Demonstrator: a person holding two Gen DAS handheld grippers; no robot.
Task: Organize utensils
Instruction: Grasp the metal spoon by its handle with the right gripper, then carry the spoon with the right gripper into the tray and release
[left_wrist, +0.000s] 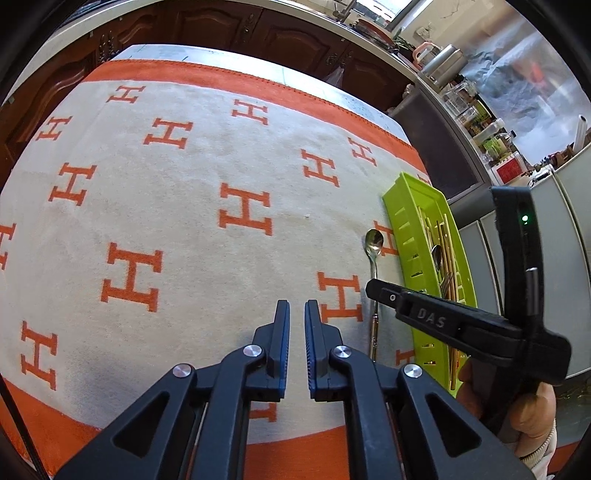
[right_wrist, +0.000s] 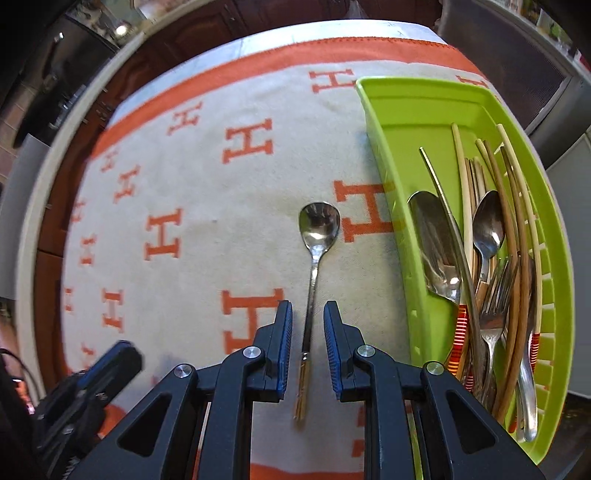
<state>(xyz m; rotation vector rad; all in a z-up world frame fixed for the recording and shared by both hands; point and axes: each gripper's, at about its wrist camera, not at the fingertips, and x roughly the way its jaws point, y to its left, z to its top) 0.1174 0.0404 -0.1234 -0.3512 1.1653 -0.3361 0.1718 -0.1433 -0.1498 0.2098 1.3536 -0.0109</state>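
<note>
Utensils (right_wrist: 487, 280) mostly lie piled in the green tray (right_wrist: 384, 107) at the bench's right side: spoons, forks and chopsticks. One spoon (right_wrist: 317, 229) lies alone on the orange-lettered cloth (right_wrist: 207, 192) just left of the tray, bowl pointing away. The right claw (right_wrist: 308, 314) hangs above its handle, jaws apart on either side of it and not pressing it. The left claw (left_wrist: 297, 314) is over bare cloth, nearly together, holding nothing.
</note>
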